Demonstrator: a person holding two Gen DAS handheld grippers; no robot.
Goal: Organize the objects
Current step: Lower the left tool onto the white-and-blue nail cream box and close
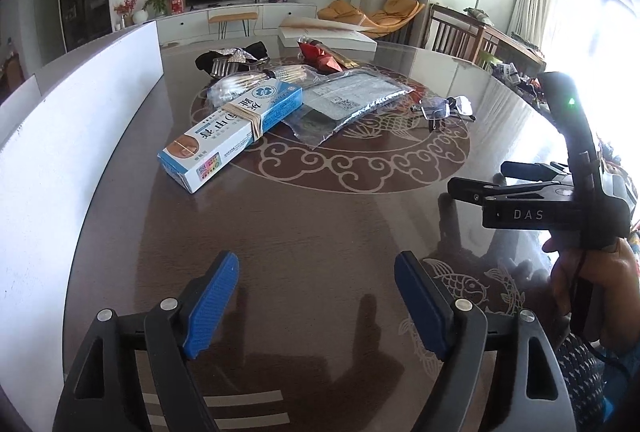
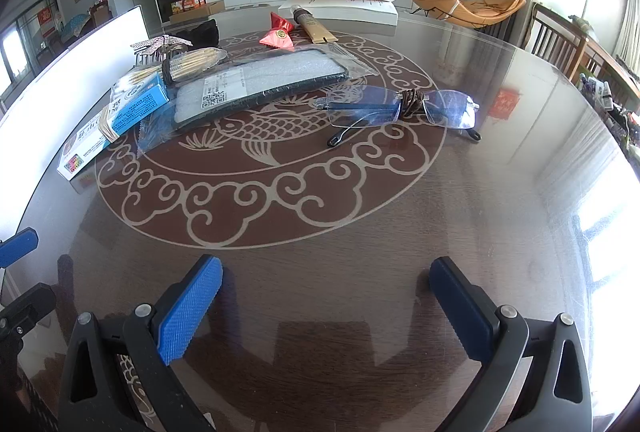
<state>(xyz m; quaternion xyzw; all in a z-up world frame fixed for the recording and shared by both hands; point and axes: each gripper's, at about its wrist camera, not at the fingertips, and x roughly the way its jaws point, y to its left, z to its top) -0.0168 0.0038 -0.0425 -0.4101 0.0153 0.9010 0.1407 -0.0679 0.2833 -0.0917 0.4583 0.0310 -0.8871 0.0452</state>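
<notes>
Here the blue-and-white cardboard box [image 1: 232,134] bound with rubber bands lies far left on the dark round glass-topped table [image 1: 320,232], its clutter clustered centrally. Rimless spectacles [image 2: 404,108] sit right, apart. The near table stretch is bare beneath left gripper [image 1: 316,306] and right gripper [image 2: 326,308], both gaping wide, holding nothing.

Glasses [image 2: 404,110] lie right of the box [image 2: 116,120] on the table [image 2: 500,212].

Both cameras ride low over the tabletop [image 1: 320,224], tilted down and facing the far television wall. The left view sits left of the right; both share the blue box [image 1: 232,130] and glasses [image 2: 404,108].
</notes>
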